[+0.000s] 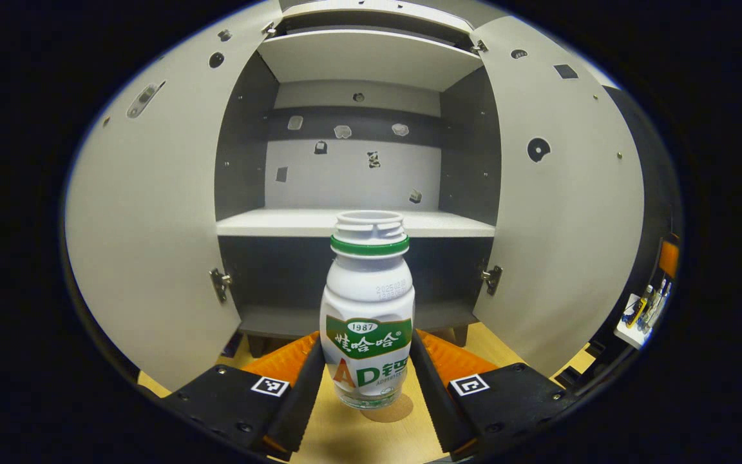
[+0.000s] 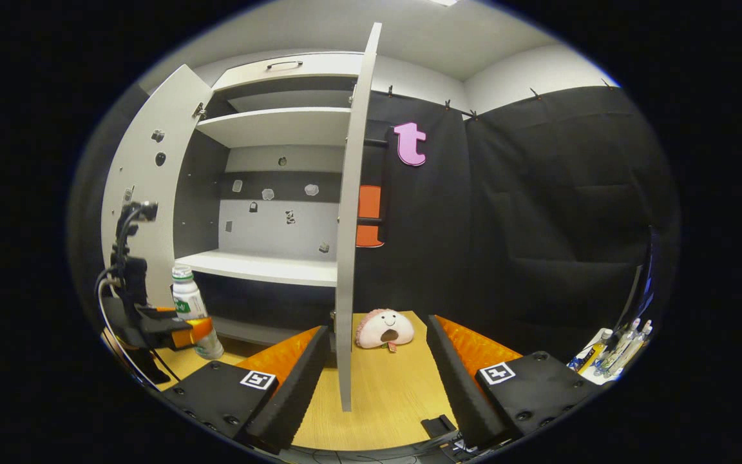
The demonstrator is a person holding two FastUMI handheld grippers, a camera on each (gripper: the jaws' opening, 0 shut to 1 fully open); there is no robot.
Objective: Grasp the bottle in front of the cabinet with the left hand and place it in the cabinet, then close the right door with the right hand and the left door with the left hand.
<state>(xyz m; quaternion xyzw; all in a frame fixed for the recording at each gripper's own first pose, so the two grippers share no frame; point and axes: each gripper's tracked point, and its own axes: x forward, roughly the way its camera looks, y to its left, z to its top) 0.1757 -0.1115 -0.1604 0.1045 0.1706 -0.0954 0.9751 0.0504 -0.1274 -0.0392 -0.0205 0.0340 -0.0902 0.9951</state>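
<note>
Left gripper (image 1: 366, 380) clamped by both fingers on the bottle (image 1: 367, 309), lifted just off the tabletop, held level; right gripper (image 2: 377, 380) spread wide, gripping nothing, level, low over the table

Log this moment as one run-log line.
left hand-held gripper: shut on bottle | bottle: lifted off table | right hand-held gripper: open | cabinet doors: open
</note>
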